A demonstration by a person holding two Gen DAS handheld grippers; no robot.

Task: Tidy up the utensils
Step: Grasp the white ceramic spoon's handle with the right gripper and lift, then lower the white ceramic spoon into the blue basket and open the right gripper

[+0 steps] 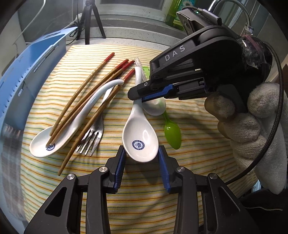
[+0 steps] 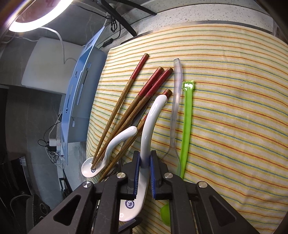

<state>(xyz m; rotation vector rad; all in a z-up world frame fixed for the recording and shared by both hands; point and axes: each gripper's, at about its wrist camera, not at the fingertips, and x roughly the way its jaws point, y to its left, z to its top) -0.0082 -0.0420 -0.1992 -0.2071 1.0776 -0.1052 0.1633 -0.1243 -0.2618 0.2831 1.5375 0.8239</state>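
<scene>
My right gripper (image 2: 144, 172) is clamped on the handle of the white soup spoon (image 1: 139, 129) so I can lift it off the striped cloth (image 1: 189, 115), while my left gripper (image 1: 141, 158), jaws apart, steadies its bowl at six o'clock.

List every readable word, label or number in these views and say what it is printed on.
"DAS": white letters on the black body of the right gripper.
Round blue emblem in the bowl of the near white spoon: lettering too small to read.
Same emblem in the far white spoon: partly hidden by chopsticks, unreadable.
Green bottle label: blurred, unreadable.
</scene>
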